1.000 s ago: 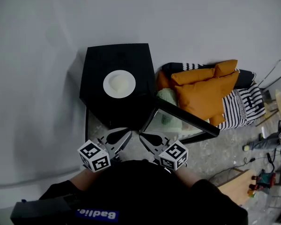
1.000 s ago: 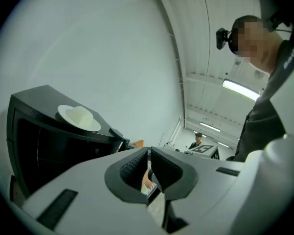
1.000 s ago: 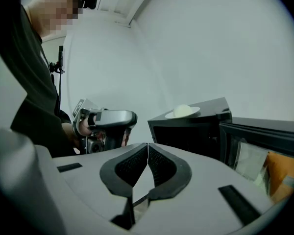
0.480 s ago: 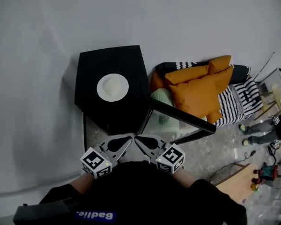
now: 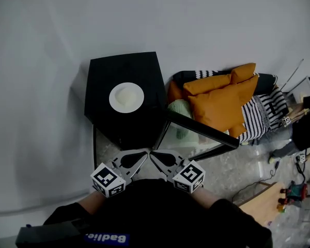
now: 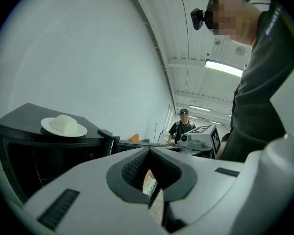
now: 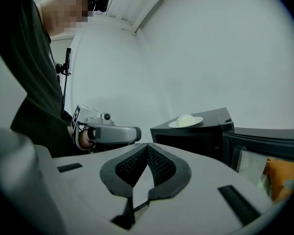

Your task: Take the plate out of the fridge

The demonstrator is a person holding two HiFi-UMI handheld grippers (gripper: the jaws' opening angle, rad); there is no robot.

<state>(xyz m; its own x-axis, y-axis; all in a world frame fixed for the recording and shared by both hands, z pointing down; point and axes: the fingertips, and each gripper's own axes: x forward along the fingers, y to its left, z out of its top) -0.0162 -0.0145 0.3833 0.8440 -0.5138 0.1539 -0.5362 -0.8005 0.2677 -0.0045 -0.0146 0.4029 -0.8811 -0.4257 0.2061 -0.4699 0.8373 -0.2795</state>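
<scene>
Round white plate (image 5: 126, 97) with a pale dome sits atop the boxy black fridge (image 5: 144, 68). Left gripper (image 5: 143, 155) and right gripper (image 5: 154, 155): ribbed fingers (image 6: 132, 168) together, empty.

Soft, even indoor light, a ceiling strip light (image 6: 226, 68) glaring; fisheye bending with dark vignetted corners.

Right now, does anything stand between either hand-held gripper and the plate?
Nothing visible does. The plate sits exposed on top of the black fridge, ahead of the shut left hand-held gripper and right hand-held gripper; the open fridge door stands off to the right.
</scene>
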